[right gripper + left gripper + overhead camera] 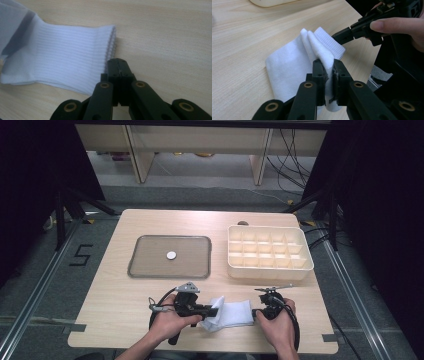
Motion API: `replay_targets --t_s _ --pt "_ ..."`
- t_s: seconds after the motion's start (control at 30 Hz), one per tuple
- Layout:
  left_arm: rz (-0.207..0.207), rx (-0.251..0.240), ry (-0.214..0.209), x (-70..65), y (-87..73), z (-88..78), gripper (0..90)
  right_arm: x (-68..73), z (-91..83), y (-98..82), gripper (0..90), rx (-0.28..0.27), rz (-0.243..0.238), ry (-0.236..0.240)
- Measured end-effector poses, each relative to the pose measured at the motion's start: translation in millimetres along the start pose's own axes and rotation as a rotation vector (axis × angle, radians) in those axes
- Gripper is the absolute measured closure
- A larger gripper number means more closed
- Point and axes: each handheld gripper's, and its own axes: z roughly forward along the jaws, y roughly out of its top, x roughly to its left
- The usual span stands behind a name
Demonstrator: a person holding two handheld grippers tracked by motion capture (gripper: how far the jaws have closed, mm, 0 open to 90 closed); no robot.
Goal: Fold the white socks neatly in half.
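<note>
Closest to you, your two hands rest at the near edge of the wooden table (115, 295). Your left gripper (212, 309) pinches a fold of the white sock (232, 314). In the left gripper view the two black jaws squeeze the soft cloth tight, and the fold stands up between them.

Your right gripper (256, 312) sits at the other end of the sock, at the ribbed cuff. In the right gripper view its jaws are pressed flat together, with no gap between them. Their tips sit right at the edge of the cuff, and you cannot tell if they pinch any cloth. In the left gripper view the tip of that gripper touches the cuff.

The sock lies flat on the table between your two hands, near the front edge. One part is folded and lifted up by your left gripper.

A bit farther away, on the left, lies a flat grey tray (150, 265). A small white round thing (171, 255) sits in the middle of it.

To the right of the tray stands a cream box with many little squares (270, 269). Behind it, a small dark round thing (243, 223) peeks out.
</note>
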Motion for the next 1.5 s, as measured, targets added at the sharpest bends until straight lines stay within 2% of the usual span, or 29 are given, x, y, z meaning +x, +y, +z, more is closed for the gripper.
replay_targets --t_s 0.07,0.17,0.23,0.27,0.4,0.47,0.53,0.6,0.67,0.7,0.77,0.83,0.9,0.93,0.97,1.0,1.13,1.17,1.2,1.3,1.33,1.5 --pt "-0.001 0.000 0.002 -0.6 -0.4 2.1 81.9 -1.0 0.5 0.2 90.0 -0.006 -0.019 -0.002" --pt "-0.003 0.004 0.002 -0.7 -0.7 3.2 81.8 1.3 0.9 0.3 90.0 -0.005 -0.001 -0.008" --pt "0.003 0.007 0.000 -0.4 -1.0 5.0 81.8 0.8 1.5 0.1 90.0 0.004 -0.019 -0.001" --pt "0.001 0.011 0.012 -1.2 -1.0 5.6 81.8 1.6 1.8 0.4 90.0 -0.008 -0.015 -0.003" --pt "0.001 0.011 0.011 -0.8 0.7 8.0 81.8 1.7 1.0 1.1 90.0 -0.016 -0.025 -0.001" --pt "0.010 0.009 0.002 0.0 1.9 9.6 81.7 2.5 1.0 1.8 90.0 -0.026 -0.023 -0.018" --pt "0.009 0.009 0.014 -1.3 2.0 10.3 81.7 3.4 0.8 1.9 89.8 -0.025 -0.019 -0.004" --pt "0.014 0.010 0.002 -1.2 1.8 11.4 81.7 3.2 2.7 1.6 89.7 -0.021 -0.027 -0.007" --pt "0.017 0.008 0.017 -2.4 1.7 11.7 81.7 4.5 4.5 0.5 89.6 -0.025 -0.023 -0.007" --pt "0.016 0.011 0.010 -2.6 1.9 11.8 81.7 4.5 4.5 0.5 89.6 -0.025 -0.023 -0.007" --pt "0.020 0.013 0.014 -2.4 2.0 11.8 81.7 4.7 5.7 -0.3 89.6 -0.013 -0.041 0.002" --pt "0.022 0.015 0.015 -1.6 2.1 12.2 81.7 5.6 7.2 -0.4 89.6 -0.009 -0.028 -0.005" --pt "0.023 0.012 0.011 -1.1 1.8 13.1 81.7 6.6 8.0 -1.4 89.7 -0.010 -0.044 -0.002" --pt "0.022 0.011 0.019 -1.6 1.4 13.7 81.7 10.0 7.6 -1.9 89.7 0.003 -0.009 0.004" --pt "0.021 0.016 0.010 -1.0 1.1 14.2 81.7 13.0 8.1 -1.3 89.9 0.012 0.029 -0.020" --pt "0.022 0.017 0.012 -1.1 0.7 14.8 81.7 9.5 9.5 -0.4 89.9 -0.017 -0.031 -0.021" --pt "0.020 0.018 0.014 -1.3 -0.1 17.1 81.7 9.5 9.1 0.5 90.0 -0.018 -0.043 -0.025" --pt "0.021 0.018 0.006 -0.7 0.0 17.5 81.7 9.3 9.0 0.3 90.0 -0.021 -0.063 -0.018" --pt "0.020 0.015 0.020 -1.4 0.0 17.6 81.7 9.3 9.0 0.4 90.0 -0.022 -0.064 -0.016" --pt "0.016 0.017 0.019 -1.9 1.0 18.1 81.7 10.0 9.1 0.5 90.0 -0.024 -0.060 -0.016" --pt "0.028 0.010 0.015 -1.1 2.1 19.0 81.6 11.1 9.4 0.8 90.0 -0.016 -0.040 -0.023" --pt "0.041 0.019 0.005 0.3 2.5 20.2 81.6 11.8 9.9 0.3 89.9 -0.021 -0.044 -0.017"
